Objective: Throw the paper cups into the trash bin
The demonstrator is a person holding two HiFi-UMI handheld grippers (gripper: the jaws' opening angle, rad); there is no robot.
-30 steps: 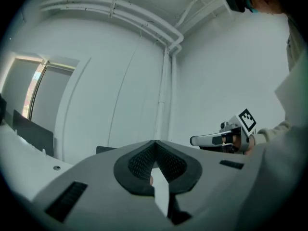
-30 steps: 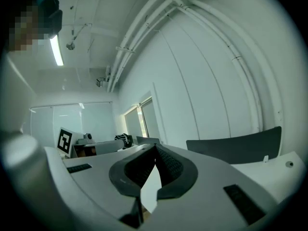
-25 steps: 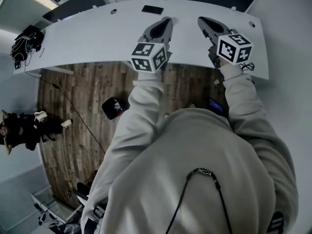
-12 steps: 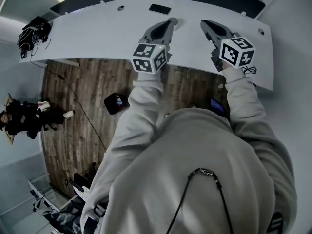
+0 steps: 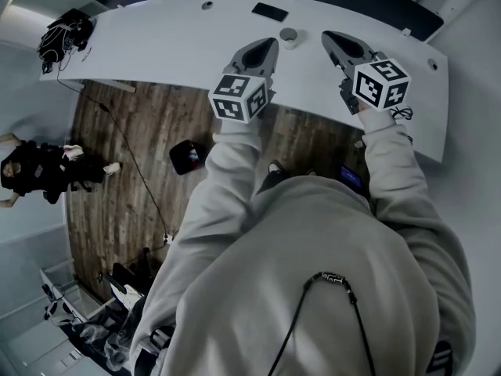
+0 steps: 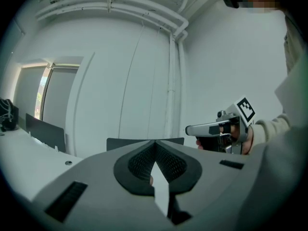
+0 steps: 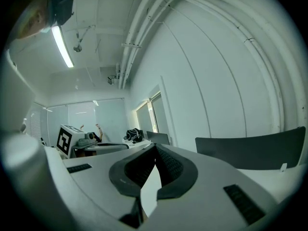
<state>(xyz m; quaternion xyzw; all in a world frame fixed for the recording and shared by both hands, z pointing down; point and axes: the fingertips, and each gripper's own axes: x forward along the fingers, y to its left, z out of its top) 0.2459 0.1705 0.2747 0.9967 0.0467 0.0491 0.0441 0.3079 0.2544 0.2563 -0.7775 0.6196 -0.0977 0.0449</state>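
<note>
Left tool (image 5: 264, 47) and right tool (image 5: 332, 36), each with jaws pressed together on nothing, were held about level, side by side, over the white desk (image 5: 156, 45). The one paper cup (image 5: 289, 37) in view stood upright on the desk between the two tips, nearer the left tool, showing as a small pale round with a darker open mouth. It was probably light, thin-walled and easily crushed, so a gentle pinch across the rim, one jaw inside and one outside, would suit.
</note>
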